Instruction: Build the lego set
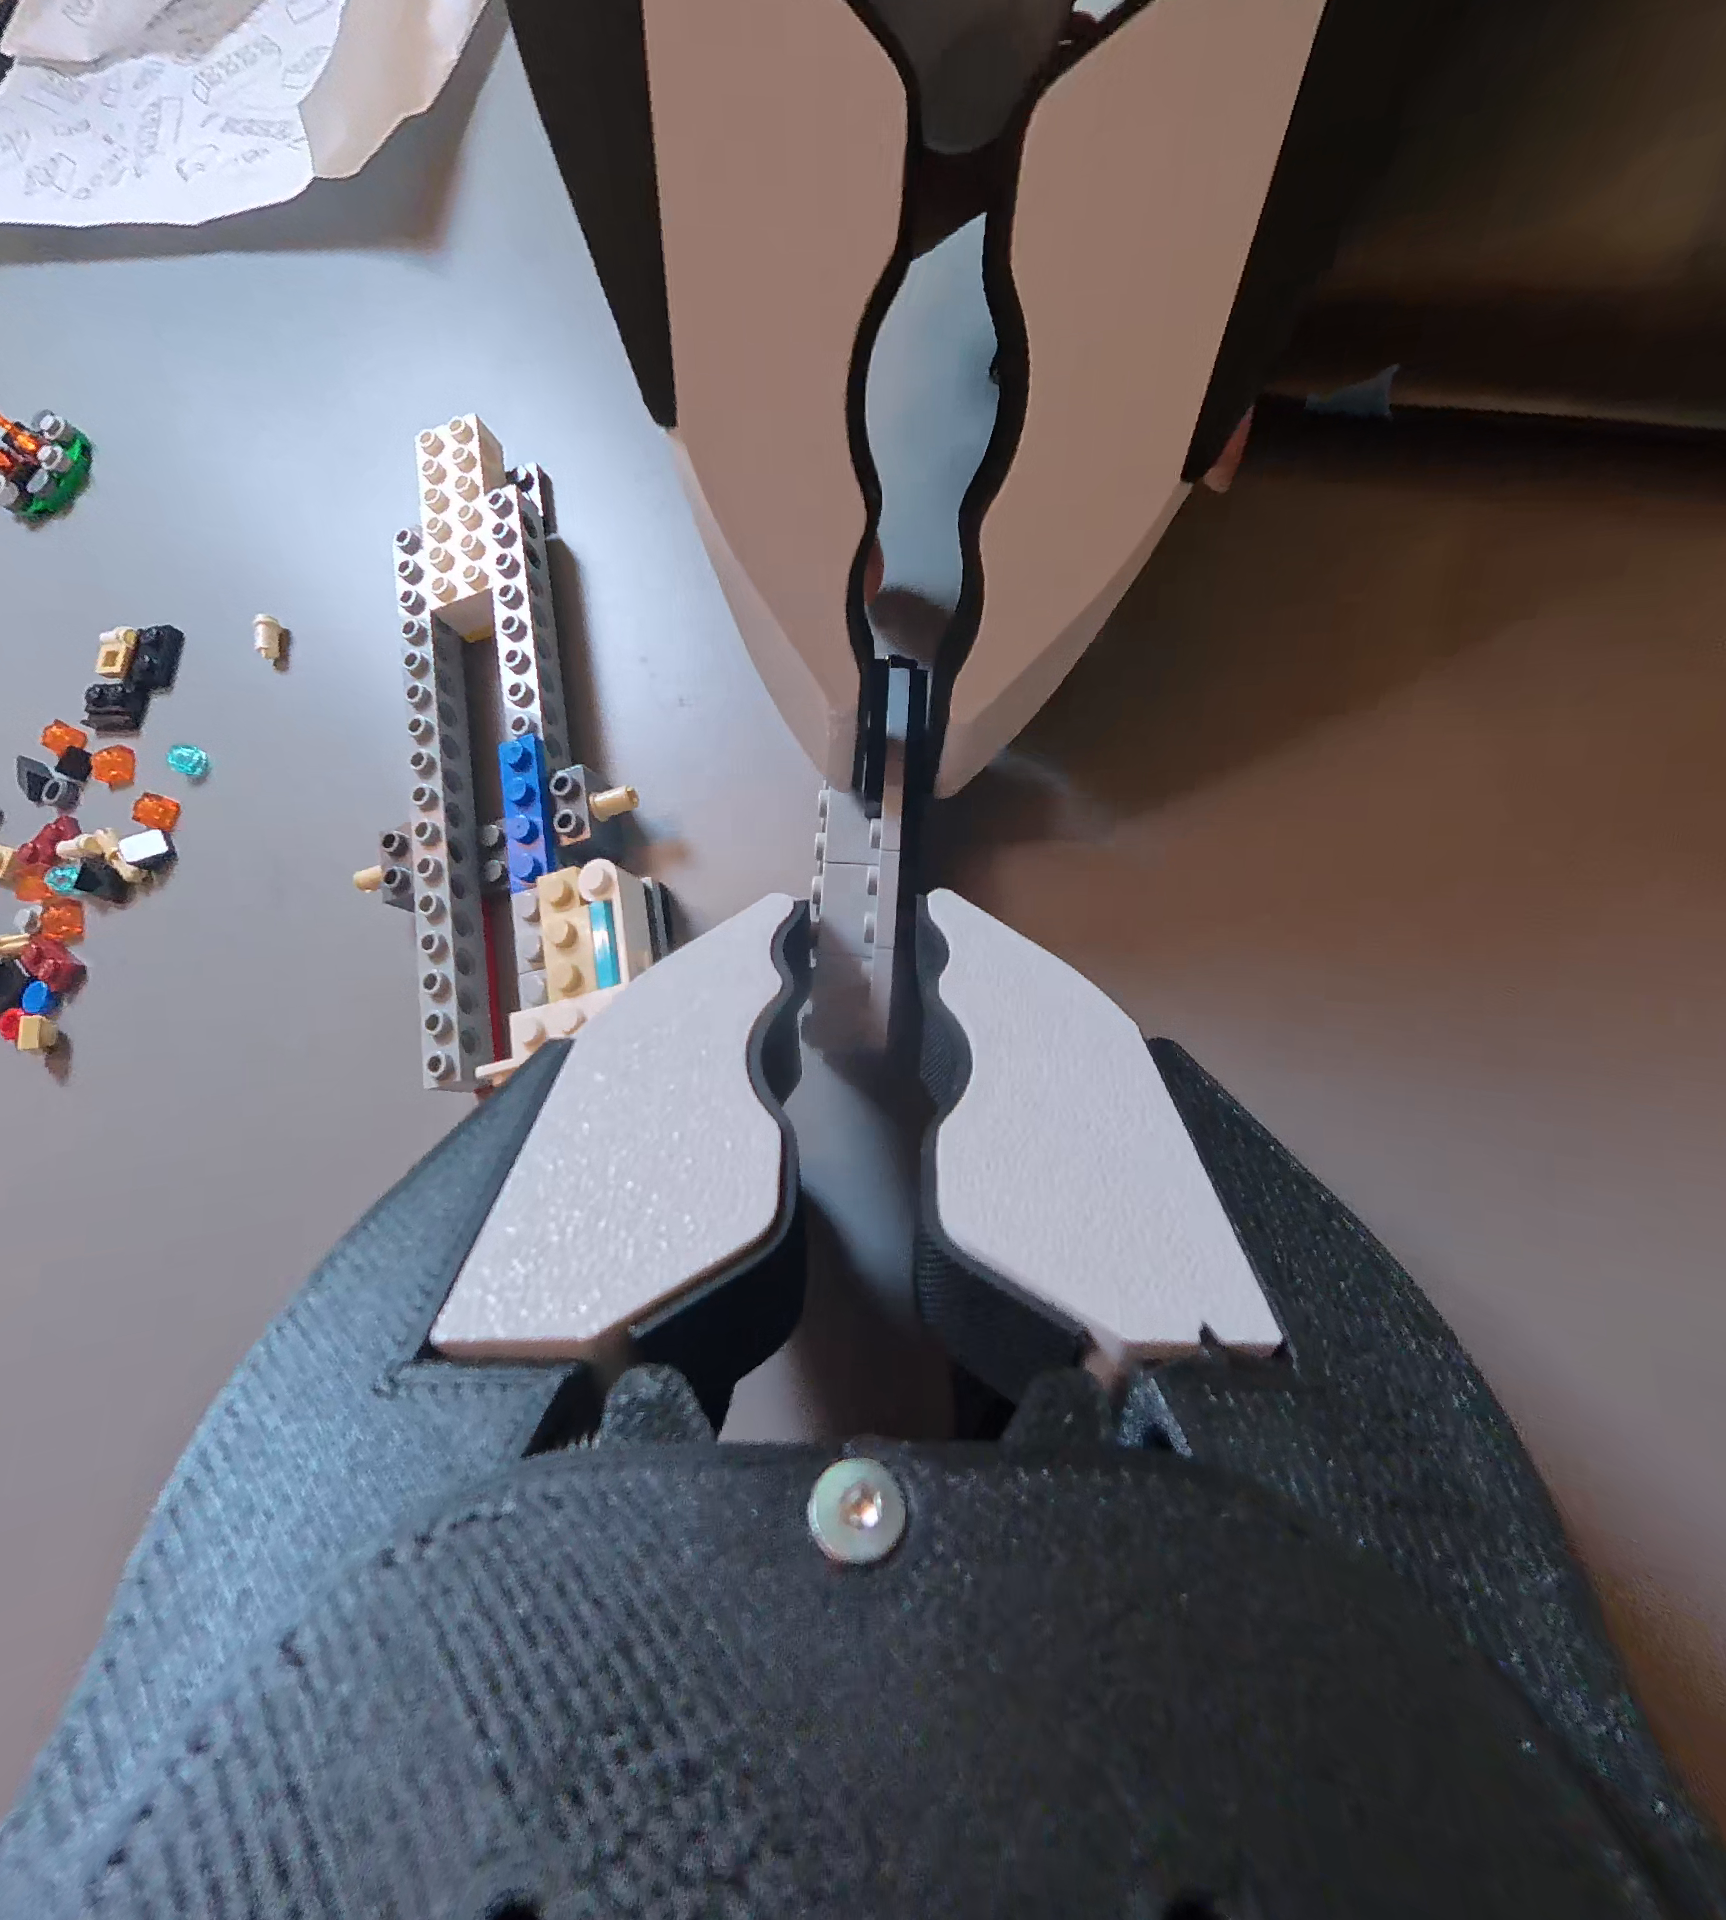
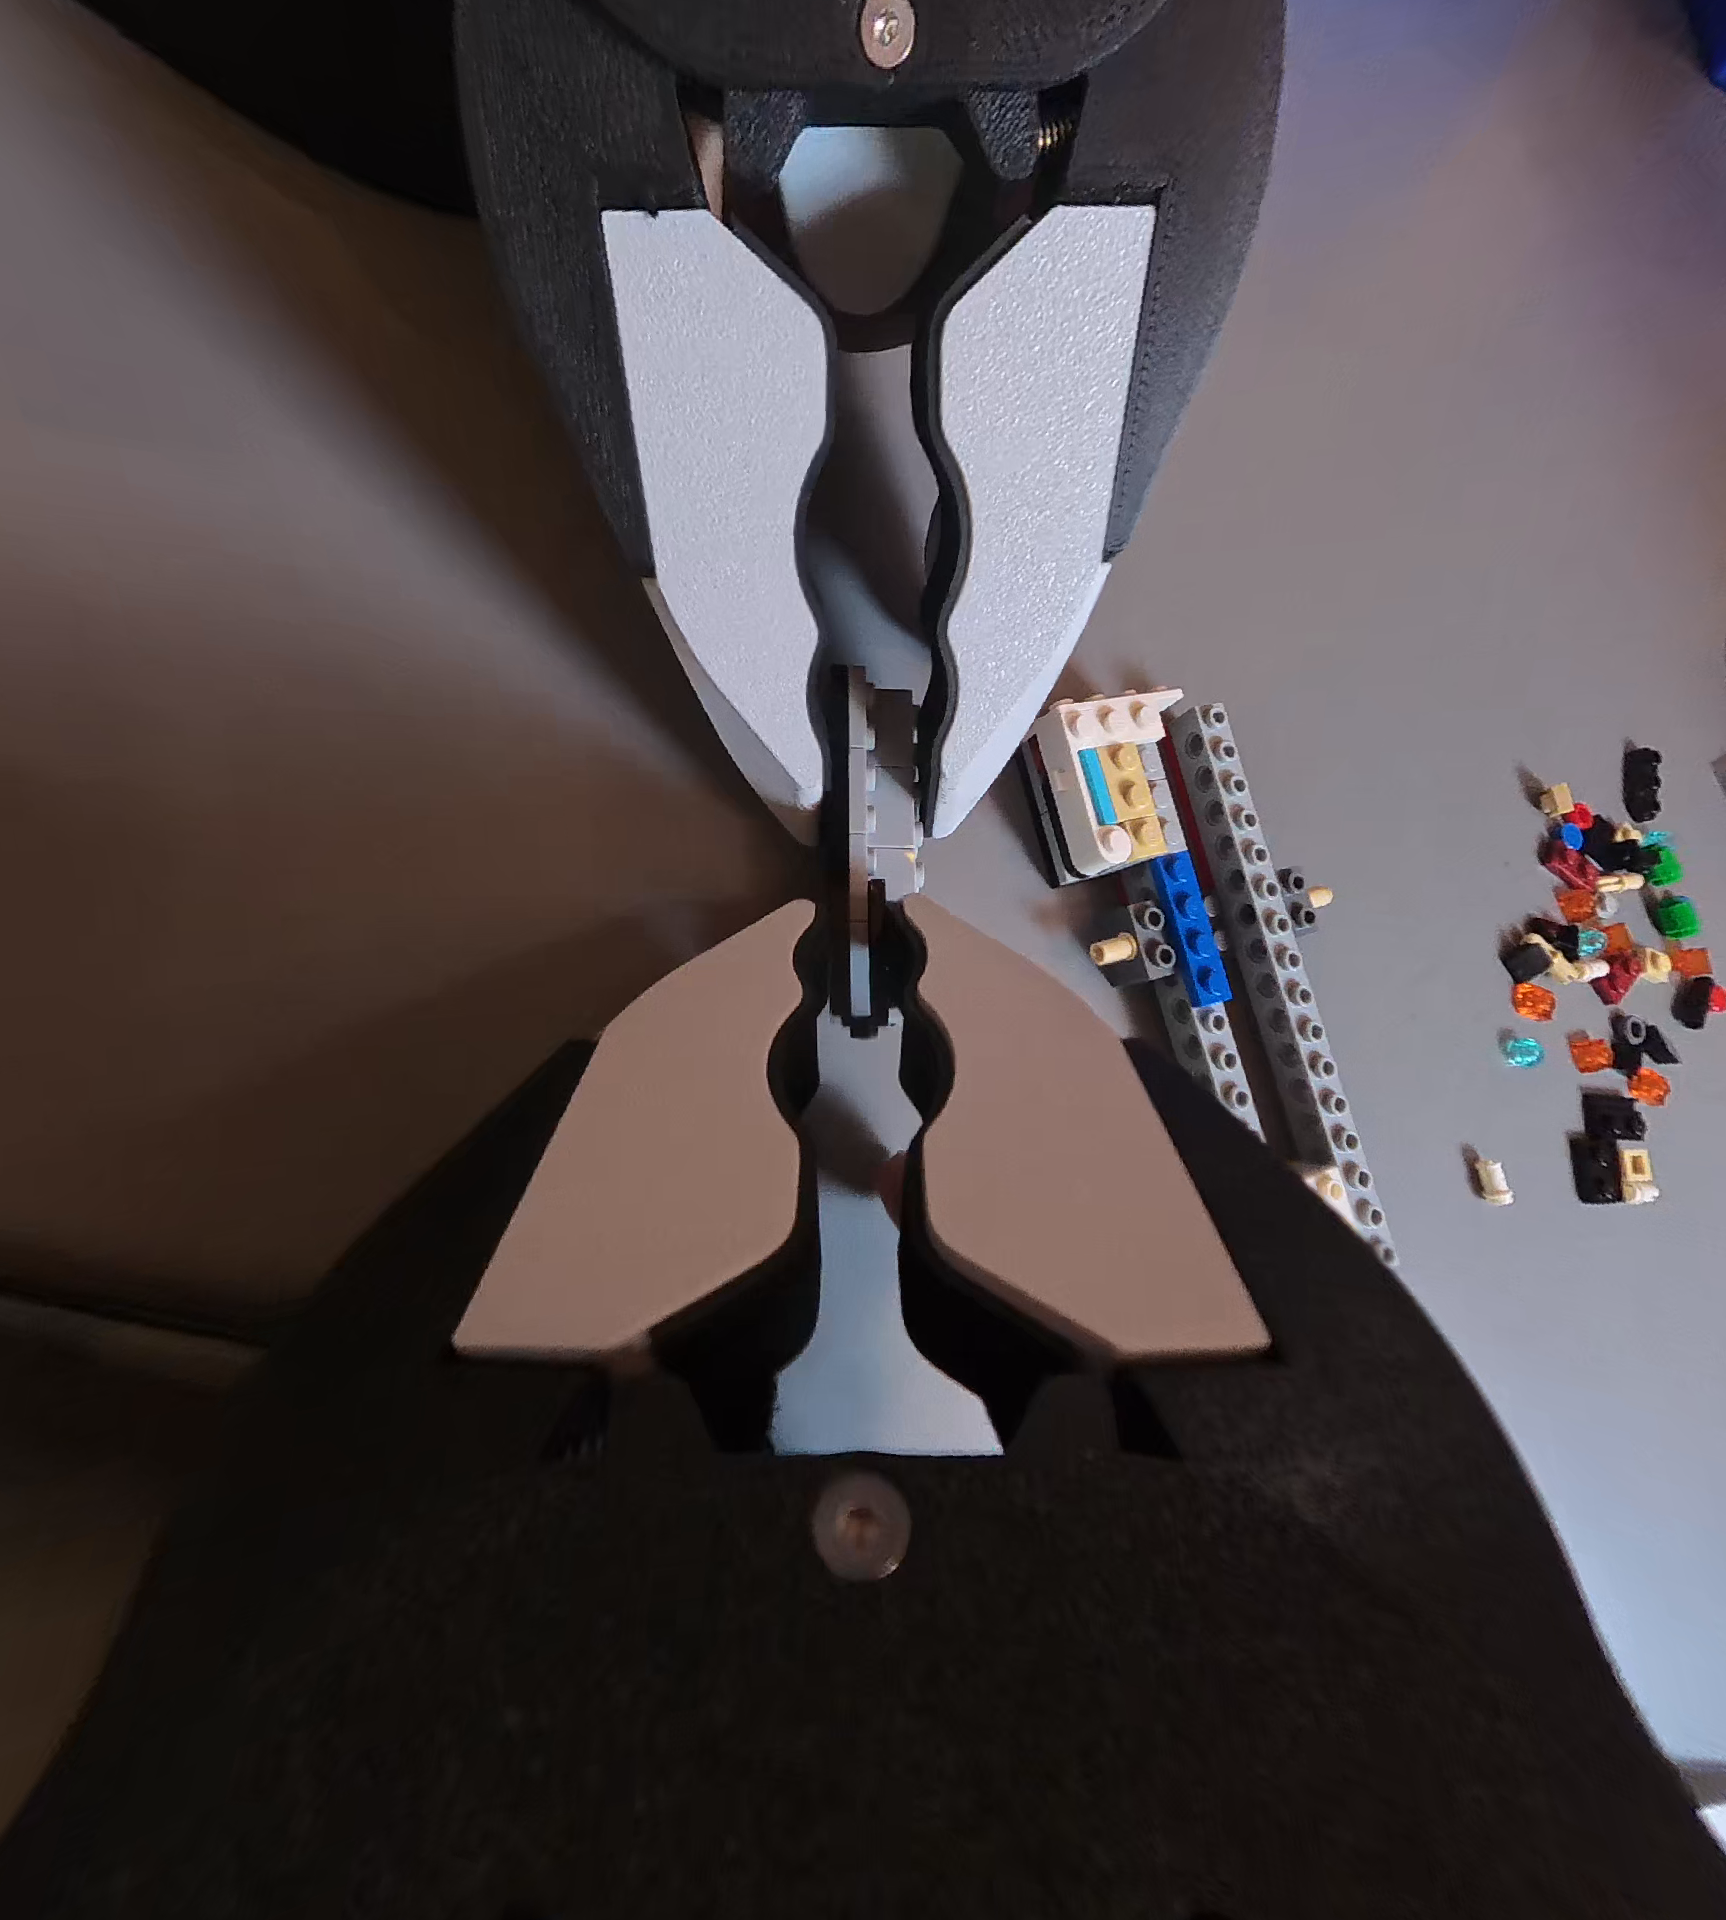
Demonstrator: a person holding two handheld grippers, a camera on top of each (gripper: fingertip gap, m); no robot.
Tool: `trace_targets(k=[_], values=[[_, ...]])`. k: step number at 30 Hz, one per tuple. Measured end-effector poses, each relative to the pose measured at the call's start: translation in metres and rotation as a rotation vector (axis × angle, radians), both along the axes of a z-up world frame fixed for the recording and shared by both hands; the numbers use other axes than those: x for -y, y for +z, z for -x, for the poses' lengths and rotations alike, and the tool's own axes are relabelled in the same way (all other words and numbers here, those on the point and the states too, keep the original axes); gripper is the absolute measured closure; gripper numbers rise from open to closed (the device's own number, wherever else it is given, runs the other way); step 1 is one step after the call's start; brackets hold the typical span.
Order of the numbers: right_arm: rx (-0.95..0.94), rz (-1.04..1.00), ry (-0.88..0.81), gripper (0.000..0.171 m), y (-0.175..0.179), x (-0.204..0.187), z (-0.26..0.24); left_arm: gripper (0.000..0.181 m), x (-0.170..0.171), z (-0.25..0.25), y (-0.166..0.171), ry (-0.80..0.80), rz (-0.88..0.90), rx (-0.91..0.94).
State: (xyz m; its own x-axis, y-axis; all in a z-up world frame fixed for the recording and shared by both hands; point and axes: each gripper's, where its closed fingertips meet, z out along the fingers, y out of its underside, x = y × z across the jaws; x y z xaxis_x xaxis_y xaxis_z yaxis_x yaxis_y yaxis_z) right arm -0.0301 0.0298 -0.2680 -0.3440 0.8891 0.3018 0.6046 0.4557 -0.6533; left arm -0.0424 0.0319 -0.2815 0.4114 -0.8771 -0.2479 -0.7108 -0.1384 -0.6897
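My left gripper (image 1: 864, 914) is shut on a small grey Lego assembly (image 1: 854, 862) and holds it above the grey table. My right gripper (image 1: 895, 774) faces it from the far side, shut on a thin black Lego piece (image 1: 895, 717). The black piece meets the end of the grey assembly, tip to tip. In the right wrist view my right gripper (image 2: 864, 914) grips the black piece (image 2: 864, 966), and the left gripper (image 2: 874, 826) opposite grips the grey assembly (image 2: 880, 790). How the two pieces join is hidden between the fingers.
A long partial build (image 1: 474, 790) of grey beams with white, blue and tan bricks lies on the table, also in the right wrist view (image 2: 1223, 935). Loose small pieces (image 1: 38, 883) (image 2: 1607, 966) are scattered beyond it. A green round sub-build (image 1: 48, 468) and crumpled printed paper (image 1: 142, 114) lie farther off.
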Motion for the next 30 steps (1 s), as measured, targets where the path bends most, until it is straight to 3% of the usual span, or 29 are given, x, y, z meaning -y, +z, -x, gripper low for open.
trace_targets(k=[1, 22, 30], values=[[-0.003, -0.015, 0.002, 0.161, -0.001, 0.0, 0.001, 0.162, 0.0, 0.0, 0.0, -0.002, 0.002, 0.001], [0.0, -0.109, -0.007, 0.16, -0.003, -0.004, 0.002, 0.162, -0.001, 0.002, 0.002, -0.019, -0.066, -0.028], [-0.022, -0.113, -0.012, 0.155, 0.006, -0.003, 0.002, 0.144, 0.004, 0.003, 0.006, -0.04, -0.033, 0.0]])
